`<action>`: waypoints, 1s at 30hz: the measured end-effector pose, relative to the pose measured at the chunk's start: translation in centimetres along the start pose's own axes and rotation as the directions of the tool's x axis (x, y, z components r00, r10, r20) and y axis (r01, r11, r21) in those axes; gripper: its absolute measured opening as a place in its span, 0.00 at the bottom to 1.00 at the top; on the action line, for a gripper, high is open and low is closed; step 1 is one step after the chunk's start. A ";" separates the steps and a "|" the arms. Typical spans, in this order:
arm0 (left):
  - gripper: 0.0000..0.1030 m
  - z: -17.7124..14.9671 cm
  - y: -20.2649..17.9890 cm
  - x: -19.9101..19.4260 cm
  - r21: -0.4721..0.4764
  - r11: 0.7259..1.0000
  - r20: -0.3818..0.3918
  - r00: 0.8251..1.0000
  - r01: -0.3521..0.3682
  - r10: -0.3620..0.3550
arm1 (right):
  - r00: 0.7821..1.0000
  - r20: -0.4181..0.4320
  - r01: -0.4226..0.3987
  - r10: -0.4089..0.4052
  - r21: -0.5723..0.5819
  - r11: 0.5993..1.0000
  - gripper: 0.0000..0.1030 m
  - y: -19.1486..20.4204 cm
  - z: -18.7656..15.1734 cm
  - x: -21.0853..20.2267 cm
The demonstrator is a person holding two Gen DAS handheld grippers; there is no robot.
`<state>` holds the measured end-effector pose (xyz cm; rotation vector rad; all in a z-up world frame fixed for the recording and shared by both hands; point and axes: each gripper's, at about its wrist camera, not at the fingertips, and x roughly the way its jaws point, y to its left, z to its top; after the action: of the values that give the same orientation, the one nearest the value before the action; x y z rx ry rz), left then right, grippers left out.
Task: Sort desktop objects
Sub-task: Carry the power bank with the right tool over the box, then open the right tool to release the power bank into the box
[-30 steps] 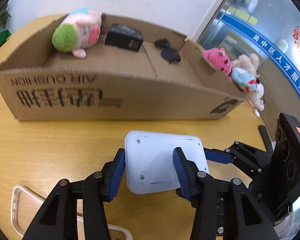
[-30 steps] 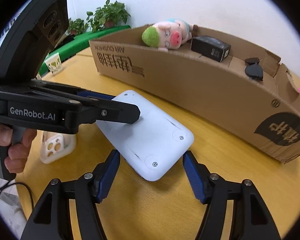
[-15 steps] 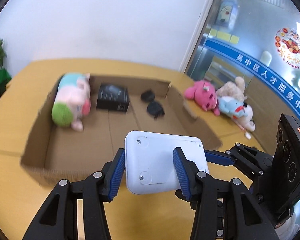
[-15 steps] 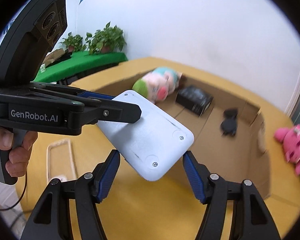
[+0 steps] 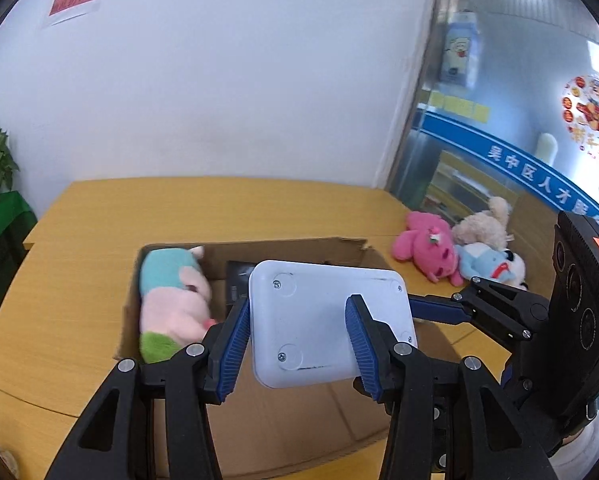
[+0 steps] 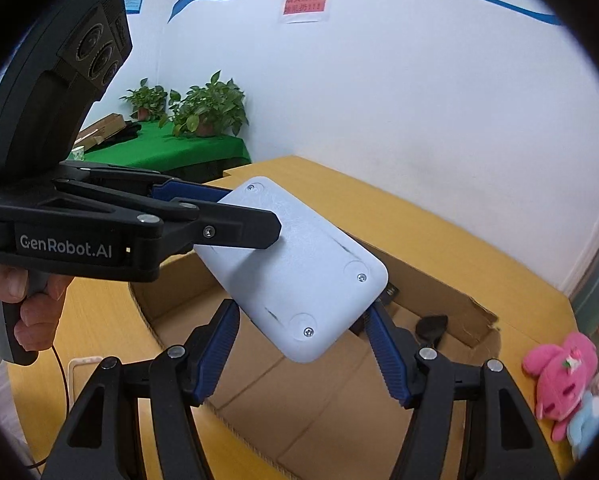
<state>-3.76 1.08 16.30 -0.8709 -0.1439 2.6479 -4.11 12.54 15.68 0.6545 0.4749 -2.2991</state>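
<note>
Both grippers hold one white flat device, screw side up, in the air above the open cardboard box (image 5: 259, 432). My left gripper (image 5: 297, 346) is shut on the white device (image 5: 327, 324) at its near end. My right gripper (image 6: 303, 354) is shut on the same device (image 6: 299, 276) at another corner. In the box lie a pink and green plush pig (image 5: 171, 304), a black box (image 5: 237, 284) partly hidden by the device, and dark sunglasses (image 6: 431, 326).
A pink plush (image 5: 427, 250), a beige plush (image 5: 483, 228) and a blue plush (image 5: 487, 264) lie on the wooden table (image 5: 79, 232) right of the box. A white tray edge (image 6: 79, 364) lies left of the box. Potted plants (image 6: 203, 108) stand on a green table behind.
Both grippers have lifted the white device from table height near the box's front wall up and over the box. The view now looks down into the box.
</note>
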 end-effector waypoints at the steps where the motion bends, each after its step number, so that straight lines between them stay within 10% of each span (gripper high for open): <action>1: 0.45 0.1 0.8 0.4 -0.003 1.000 -0.015 1.000 -0.023 0.023 | 1.000 -0.010 -0.016 0.016 0.001 1.000 0.63 0.1 0.4 0.7; 7: 0.42 -2.3 6.3 4.9 -0.063 0.995 -0.191 0.979 -0.078 0.065 | 0.977 -0.116 -0.171 0.181 0.092 0.981 0.63 -0.5 1.8 8.8; 16: 0.41 -6.3 10.9 9.4 -0.163 0.976 -0.350 0.933 -0.143 0.078 | 0.885 -0.324 -0.262 0.333 0.244 0.934 0.61 2.0 -2.0 17.6; 22: 0.41 -7.0 11.5 11.2 -0.128 0.976 -0.439 0.893 -0.175 0.103 | 0.795 -0.463 -0.250 0.391 0.338 0.907 0.61 2.5 -2.9 20.5; 27: 0.40 -7.0 12.1 11.7 -0.074 0.970 -0.491 0.855 -0.231 0.167 | 0.677 -0.506 -0.308 0.535 0.466 0.830 0.62 3.2 -4.3 23.0; 30: 0.40 -6.9 12.2 12.0 -0.058 0.968 -0.518 0.836 -0.245 0.181 | 0.669 -0.502 -0.305 0.548 0.488 0.818 0.63 3.4 -4.1 23.1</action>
<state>-12.29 -6.15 1.59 -1.6866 -0.0766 2.5126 -15.06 0.22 -1.42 1.5714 0.1350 -1.6612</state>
